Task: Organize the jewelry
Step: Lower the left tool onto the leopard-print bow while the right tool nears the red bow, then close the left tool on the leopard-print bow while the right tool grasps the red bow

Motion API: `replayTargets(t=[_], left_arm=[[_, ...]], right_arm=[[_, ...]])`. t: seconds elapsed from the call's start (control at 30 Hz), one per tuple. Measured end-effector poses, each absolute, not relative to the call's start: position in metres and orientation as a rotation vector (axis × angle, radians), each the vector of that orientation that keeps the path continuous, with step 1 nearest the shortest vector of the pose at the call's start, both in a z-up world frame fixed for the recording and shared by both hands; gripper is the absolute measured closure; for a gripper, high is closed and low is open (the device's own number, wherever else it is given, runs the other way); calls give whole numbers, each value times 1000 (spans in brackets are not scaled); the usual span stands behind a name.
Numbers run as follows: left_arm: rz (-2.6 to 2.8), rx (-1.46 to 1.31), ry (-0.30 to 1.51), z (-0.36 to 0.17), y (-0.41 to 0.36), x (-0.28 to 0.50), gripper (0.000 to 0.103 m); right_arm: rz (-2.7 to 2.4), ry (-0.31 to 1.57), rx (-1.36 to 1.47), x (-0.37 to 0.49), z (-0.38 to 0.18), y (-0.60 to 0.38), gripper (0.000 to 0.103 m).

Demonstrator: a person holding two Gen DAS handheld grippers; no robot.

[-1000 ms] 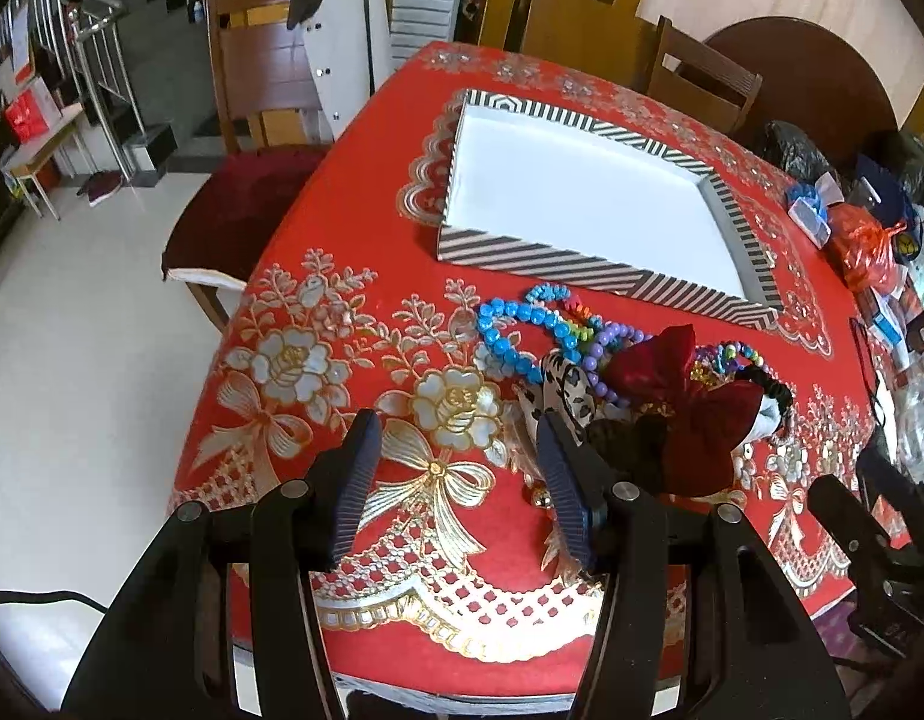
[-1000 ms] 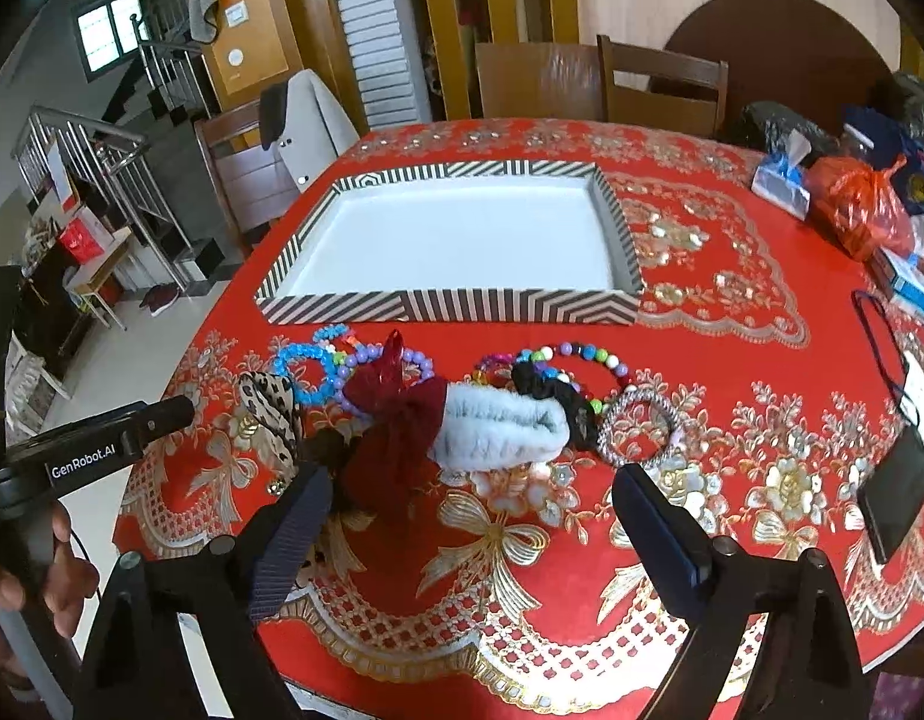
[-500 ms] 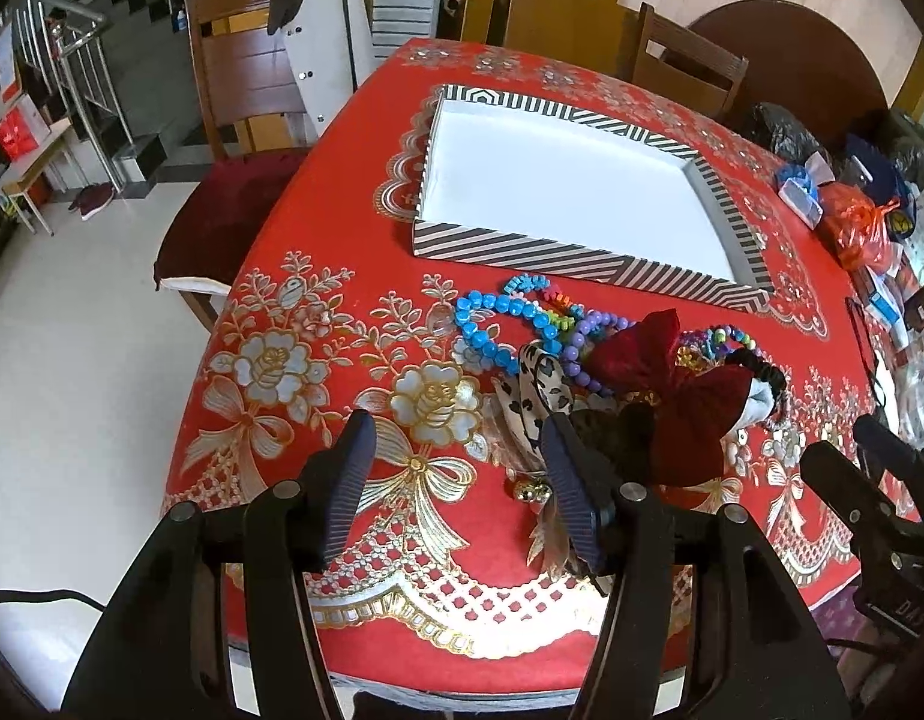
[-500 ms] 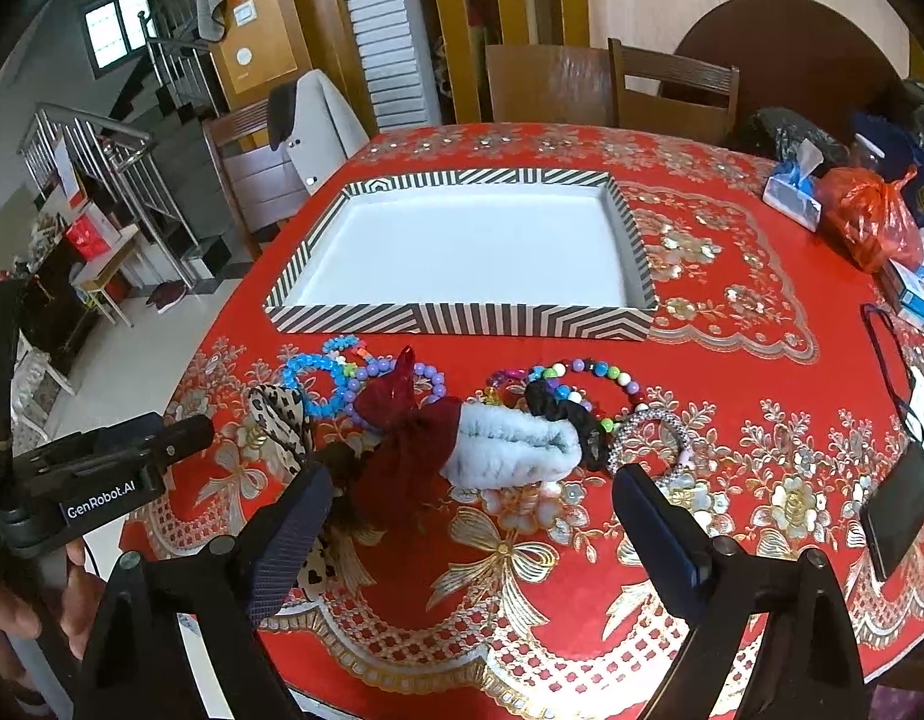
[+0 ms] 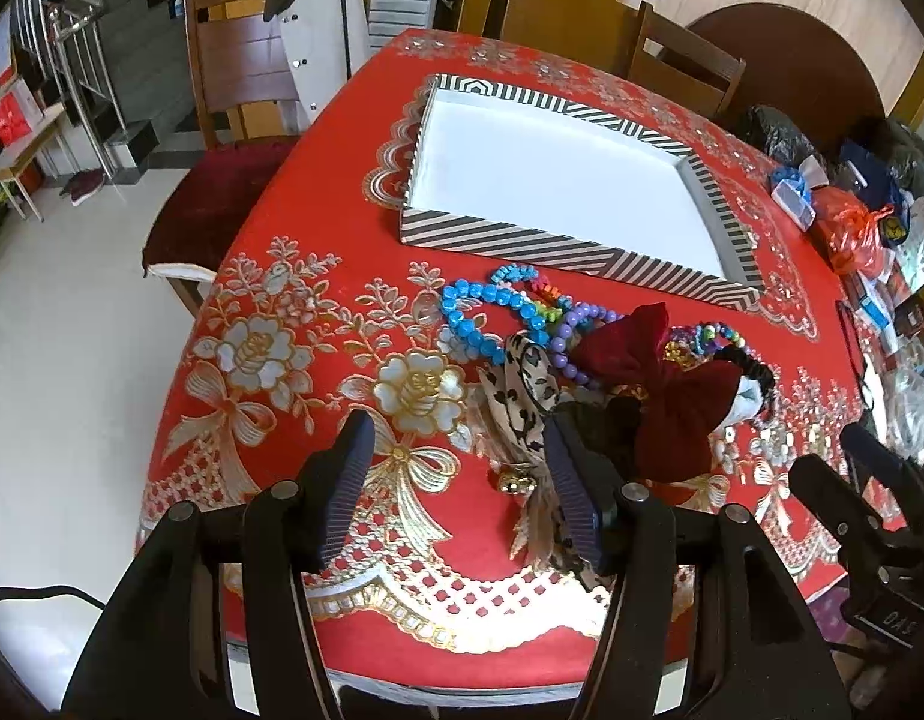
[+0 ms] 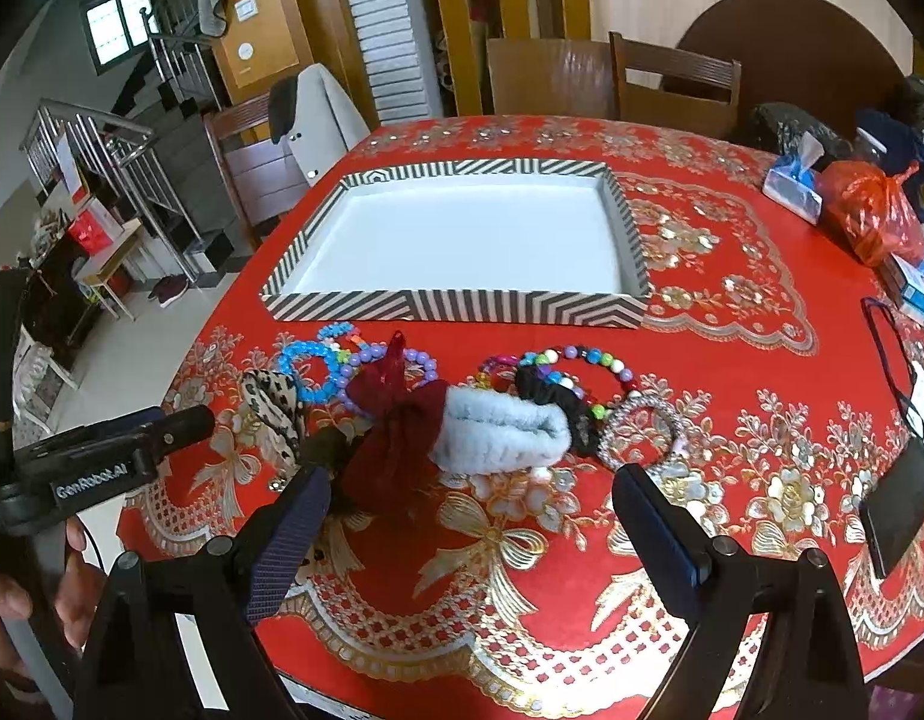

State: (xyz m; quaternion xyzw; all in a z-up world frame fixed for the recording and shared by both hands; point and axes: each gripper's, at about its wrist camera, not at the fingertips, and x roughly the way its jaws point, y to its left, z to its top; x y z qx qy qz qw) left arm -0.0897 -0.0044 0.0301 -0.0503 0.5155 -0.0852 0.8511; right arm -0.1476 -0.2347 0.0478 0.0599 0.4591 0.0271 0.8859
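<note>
Your jewelry lies in a row running left to right across the red tablecloth [image 6: 732, 324], just in front of the striped tray [image 6: 462, 306], its long axis parallel to the tray's near wall. From the left you have the leopard-print bow [image 6: 273, 405], the blue bead bracelet [image 6: 309, 369], the purple bead bracelet [image 6: 396, 360], the dark red bow [image 6: 402, 426] overlapping the grey fluffy band [image 6: 504, 429], a black scrunchie [image 6: 549, 393], the multicoloured bead bracelet [image 6: 588, 360] and a silvery bracelet [image 6: 642, 429]. The pile is tangled, so where each piece ends is hard to tell. At the far right a black phone [image 6: 897, 504] lies well apart.

Your left gripper [image 5: 456, 480] is opening, nothing between its fingers; its right finger sits just in front of the leopard-print bow. Your right gripper [image 6: 471, 534] stands wide and released, holding nothing.
</note>
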Motion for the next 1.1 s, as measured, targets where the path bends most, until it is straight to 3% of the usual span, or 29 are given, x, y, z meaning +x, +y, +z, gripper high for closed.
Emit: replayTargets(t=[1.1], left_arm=[[-254, -174, 1193, 6, -15, -81, 39]], right_arm=[[58, 1002, 154, -145, 35, -247, 9]])
